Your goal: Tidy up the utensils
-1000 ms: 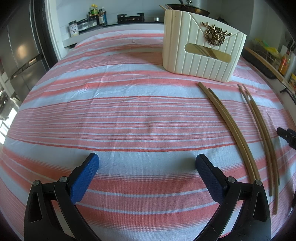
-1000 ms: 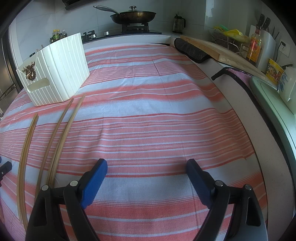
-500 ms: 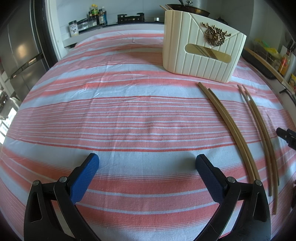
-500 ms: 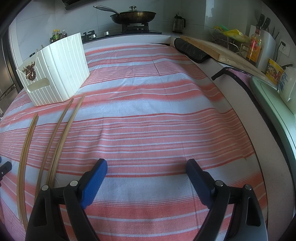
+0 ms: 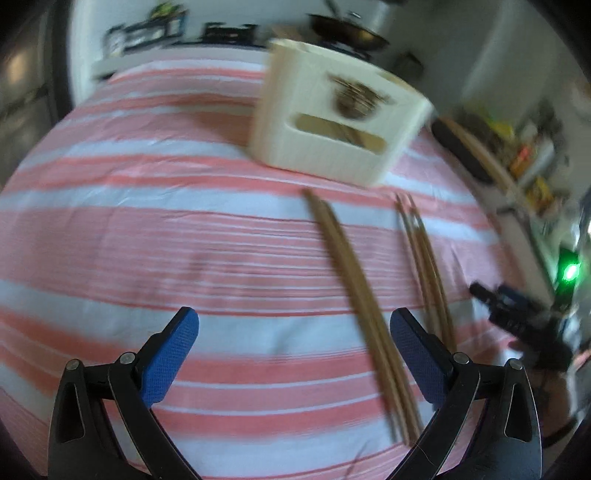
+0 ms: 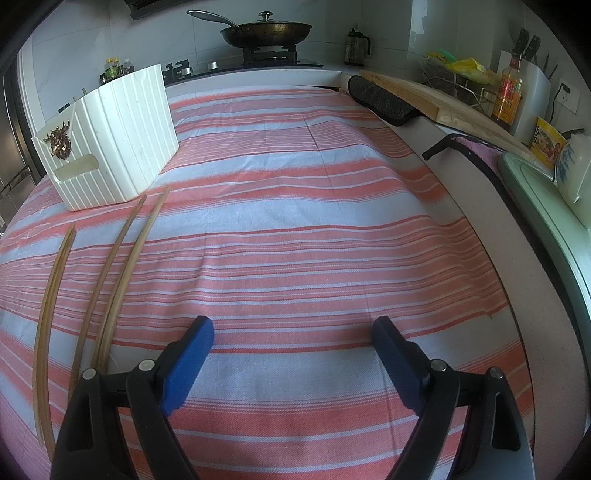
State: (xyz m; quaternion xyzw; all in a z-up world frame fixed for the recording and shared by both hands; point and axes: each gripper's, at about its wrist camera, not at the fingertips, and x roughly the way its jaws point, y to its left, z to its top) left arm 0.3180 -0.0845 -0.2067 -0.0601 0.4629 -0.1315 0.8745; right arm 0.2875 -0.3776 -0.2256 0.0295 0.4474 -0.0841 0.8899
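Lying on a red/white striped cloth (image 6: pixel 295 229) that covers the worktop are two pairs of wooden chopsticks: the left pair (image 5: pixel 364 314) (image 6: pixel 48 332) and the right pair (image 5: pixel 424 266) (image 6: pixel 118 266), roughly parallel, tips pointing toward a cream ribbed holder (image 5: pixel 332 122) (image 6: pixel 114 147) w/ a brass ornament and a slot in its front face. Holder stands just beyond the chopstick tips, not touching them. Left gripper (image 5: pixel 295 365) is spread wide w/ nothing between its blue pads, low over the cloth; the near end of the left pair lies just inside its right finger. Left view is motion-blurred. Right gripper (image 6: pixel 291 362) also gapes apart, empty, over bare cloth w/ the right pair just beside its left finger. Behind: stove w/ lidded pan (image 6: pixel 266 31), cutting board (image 6: pixel 443 99) and sauce bottle (image 6: pixel 509 96) along the right edge. Cloth between the right gripper and the back edge is free; the worktop's right edge curves close by.
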